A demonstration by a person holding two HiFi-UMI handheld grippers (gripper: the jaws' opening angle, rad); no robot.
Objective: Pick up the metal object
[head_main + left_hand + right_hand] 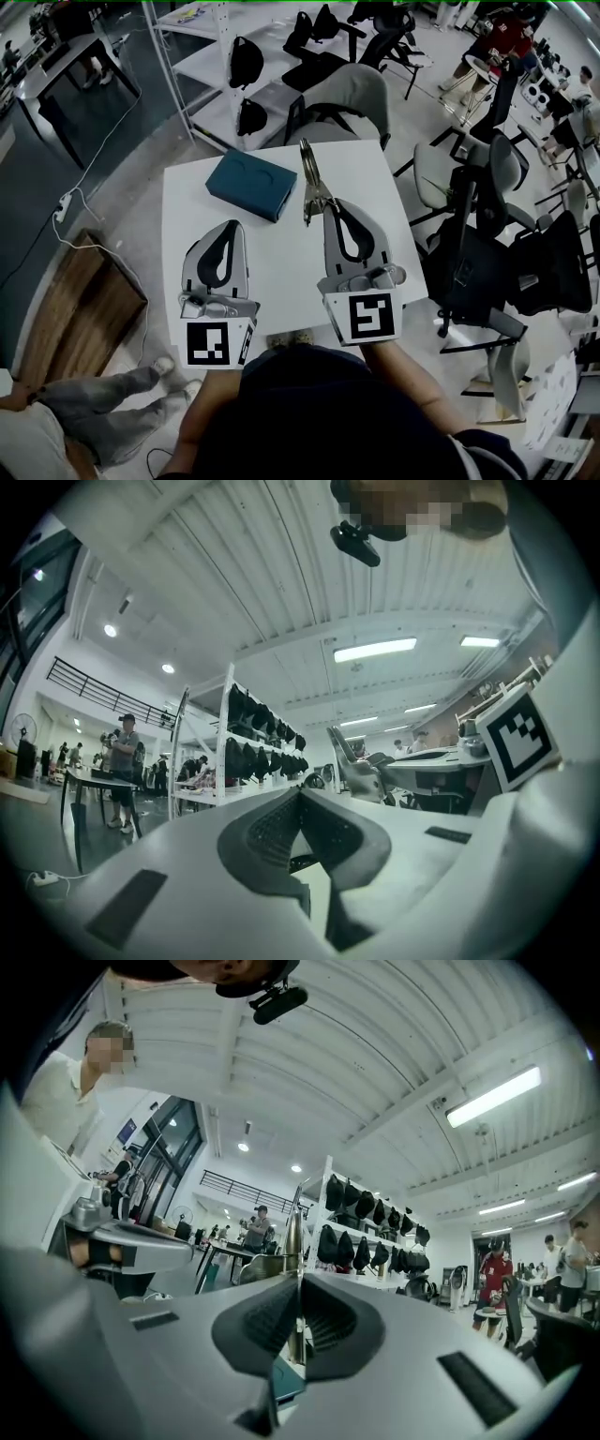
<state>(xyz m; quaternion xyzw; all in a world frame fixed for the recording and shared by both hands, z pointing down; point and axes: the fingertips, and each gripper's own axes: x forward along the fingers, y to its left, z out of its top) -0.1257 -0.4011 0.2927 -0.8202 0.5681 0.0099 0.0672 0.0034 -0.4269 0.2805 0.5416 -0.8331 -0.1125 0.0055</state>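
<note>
Two grippers over one white table (281, 258), right gripper (329, 208) clamped on the single metal object (309, 174) — left gripper (234, 226) pinched together, empty — one teal box (251, 186) beside.

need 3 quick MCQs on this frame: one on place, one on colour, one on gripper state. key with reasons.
1. Where does the box lie on the table?
A. Left of the metal tool
B. Right of the metal tool
C. Off the table, on the floor

2. What colour is the box?
A. Red
B. Teal
C. Yellow

3. What state is the right gripper in?
A. Open, holding nothing
B. Shut on the metal tool
C. Shut, holding nothing

Key:
1. A: in the head view the box sits on the far part of the table, to the left of the tool.
2. B: its top and sides read dark blue-green against the white table.
3. B: in the right gripper view the fingers close around the metal strip, which sticks out beyond them.
</note>
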